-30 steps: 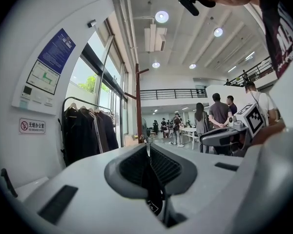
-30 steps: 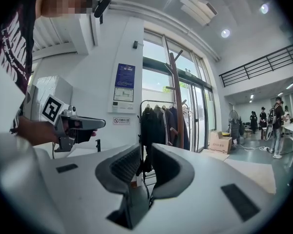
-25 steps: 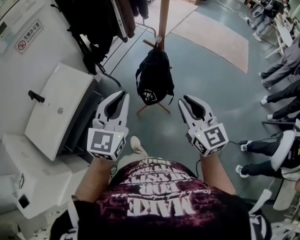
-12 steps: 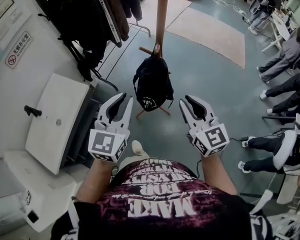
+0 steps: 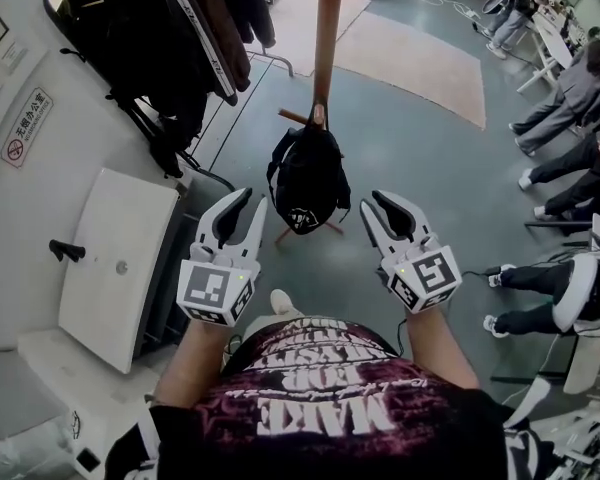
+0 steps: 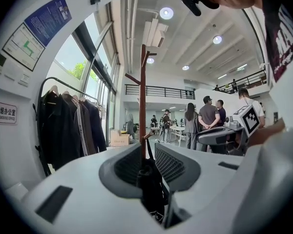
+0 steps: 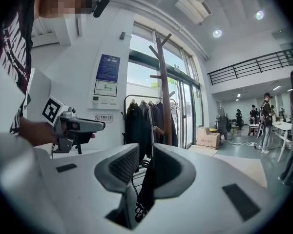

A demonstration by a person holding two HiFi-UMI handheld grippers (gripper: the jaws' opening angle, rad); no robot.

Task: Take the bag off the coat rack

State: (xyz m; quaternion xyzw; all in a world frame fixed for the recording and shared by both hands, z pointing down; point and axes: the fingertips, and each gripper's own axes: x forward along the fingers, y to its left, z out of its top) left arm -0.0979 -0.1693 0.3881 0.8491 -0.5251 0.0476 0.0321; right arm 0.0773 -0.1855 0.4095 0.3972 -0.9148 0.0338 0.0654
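A black bag (image 5: pixel 308 178) hangs by its loop from a low peg of the wooden coat rack (image 5: pixel 327 38). Both grippers are held level in front of it and touch nothing. My left gripper (image 5: pixel 245 206) is just left of the bag, open, with a narrow gap. Along its jaws I see the bag (image 6: pixel 152 186) and the coat rack's pole (image 6: pixel 143 91). My right gripper (image 5: pixel 376 208) is just right of the bag and open; its jaws have just been opening, with nothing between them. In its own view the bag (image 7: pixel 145 194) hangs beyond the gap.
A rail of dark coats (image 5: pixel 170 38) stands at the left of the coat rack. A white cabinet (image 5: pixel 115 258) is against the left wall. Seated people (image 5: pixel 580 98) line the right side. A beige rug (image 5: pixel 420 58) lies beyond.
Both grippers have moved forward toward the bag, which now sits closer between them. The right gripper's jaws stand slightly wider.
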